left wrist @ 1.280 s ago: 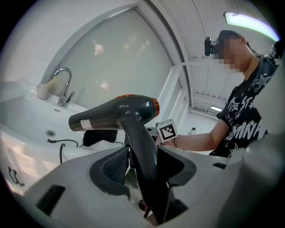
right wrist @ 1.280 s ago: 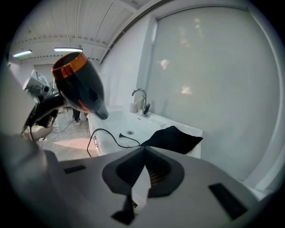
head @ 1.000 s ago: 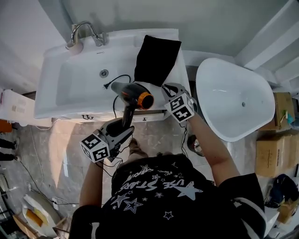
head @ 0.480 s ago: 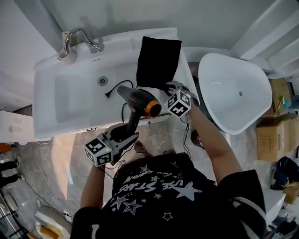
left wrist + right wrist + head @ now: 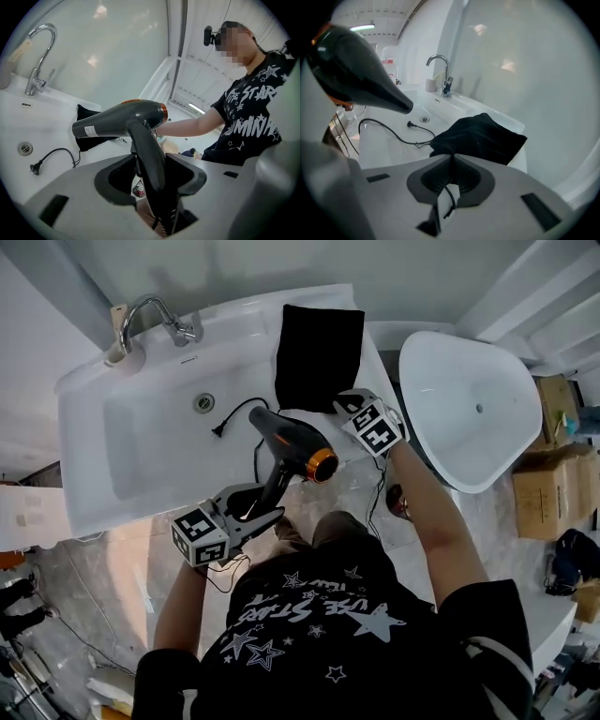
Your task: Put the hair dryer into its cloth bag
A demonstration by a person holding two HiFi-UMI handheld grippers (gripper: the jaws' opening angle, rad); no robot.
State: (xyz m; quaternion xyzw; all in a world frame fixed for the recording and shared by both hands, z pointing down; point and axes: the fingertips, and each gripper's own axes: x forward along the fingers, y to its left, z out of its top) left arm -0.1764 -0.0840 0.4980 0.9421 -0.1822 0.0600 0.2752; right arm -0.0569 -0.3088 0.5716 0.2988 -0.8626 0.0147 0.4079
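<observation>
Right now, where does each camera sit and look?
Head view: on the person's head, looking down at sink, arms, left gripper, right gripper.
Left gripper view: on it, jaws gripping the hair dryer; person's shirt behind.
Right gripper view: on it, facing the faucet, jaws closing on the cloth bag.
All share hair dryer, cloth bag, sink.

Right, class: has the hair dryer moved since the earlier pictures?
Yes. Against the sink, the hair dryer has shifted toward the person; its orange end now overhangs the sink's front edge.
</observation>
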